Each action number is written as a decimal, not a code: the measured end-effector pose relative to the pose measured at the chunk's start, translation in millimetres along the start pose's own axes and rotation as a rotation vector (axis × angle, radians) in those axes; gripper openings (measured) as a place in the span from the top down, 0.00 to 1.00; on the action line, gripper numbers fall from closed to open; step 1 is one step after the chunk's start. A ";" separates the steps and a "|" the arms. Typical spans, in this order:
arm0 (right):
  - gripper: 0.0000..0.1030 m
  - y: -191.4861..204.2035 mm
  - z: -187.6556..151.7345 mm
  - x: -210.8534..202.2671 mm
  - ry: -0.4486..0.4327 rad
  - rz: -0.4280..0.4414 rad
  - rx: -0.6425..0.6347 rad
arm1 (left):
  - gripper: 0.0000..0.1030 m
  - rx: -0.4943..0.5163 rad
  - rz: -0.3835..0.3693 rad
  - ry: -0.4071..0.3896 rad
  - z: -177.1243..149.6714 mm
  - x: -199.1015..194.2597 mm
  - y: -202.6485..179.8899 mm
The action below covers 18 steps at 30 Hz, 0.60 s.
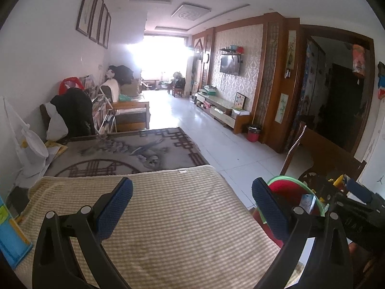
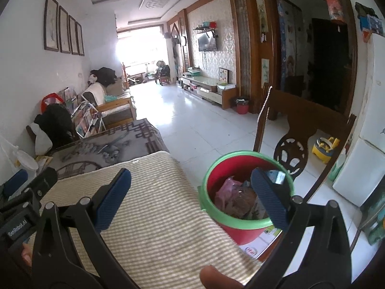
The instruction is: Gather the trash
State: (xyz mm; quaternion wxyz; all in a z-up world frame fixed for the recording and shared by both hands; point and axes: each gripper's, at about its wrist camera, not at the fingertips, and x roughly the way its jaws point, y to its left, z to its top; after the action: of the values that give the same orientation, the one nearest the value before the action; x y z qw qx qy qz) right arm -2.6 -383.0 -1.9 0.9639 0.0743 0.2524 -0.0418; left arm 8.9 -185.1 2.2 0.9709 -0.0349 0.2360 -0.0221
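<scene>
A red trash bin with a green rim (image 2: pixel 243 226) stands just right of a table covered by a beige striped cloth (image 2: pixel 154 216). Crumpled wrappers and a pink bag (image 2: pixel 228 187) lie inside it. My right gripper (image 2: pixel 192 192) is open and empty, its left finger over the cloth and its right finger over the bin's mouth. My left gripper (image 1: pixel 192 204) is open and empty above the cloth (image 1: pixel 173 228). The bin (image 1: pixel 291 190) shows behind its right finger. No loose trash shows on the cloth.
A grey patterned blanket (image 1: pixel 134 149) covers the table's far part. White bags and papers (image 1: pixel 33 149) lie at its left. A wooden chair (image 2: pixel 291 144) stands behind the bin. A blue box (image 1: pixel 9 231) sits at the left edge. White tiled floor stretches beyond.
</scene>
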 end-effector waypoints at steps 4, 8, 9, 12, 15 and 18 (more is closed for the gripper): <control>0.05 16.5 -2.9 5.4 0.005 -0.026 -0.014 | 0.08 -0.007 -0.018 0.013 3.9 12.4 19.0; 0.05 27.9 -3.1 7.8 0.002 -0.060 -0.003 | 0.08 0.000 -0.046 0.020 7.0 22.3 28.2; 0.04 29.4 -3.9 8.2 0.002 -0.067 0.000 | 0.08 0.007 -0.054 0.017 7.3 24.0 29.8; 0.05 32.9 -8.0 9.5 0.012 -0.090 0.005 | 0.08 0.023 -0.075 0.022 6.5 29.3 33.4; 0.05 34.5 -9.6 9.4 0.018 -0.115 0.008 | 0.08 0.027 -0.094 0.035 5.2 35.4 36.1; 0.04 35.3 -11.1 8.7 0.022 -0.133 0.014 | 0.08 0.029 -0.111 0.047 3.8 40.2 38.6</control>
State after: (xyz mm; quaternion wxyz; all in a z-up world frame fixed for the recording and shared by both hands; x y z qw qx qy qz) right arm 3.7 -346.8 -11.4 0.9556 0.0644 0.2670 -0.1069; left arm 47.4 -148.8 -15.9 0.9627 -0.0333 0.2563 -0.0804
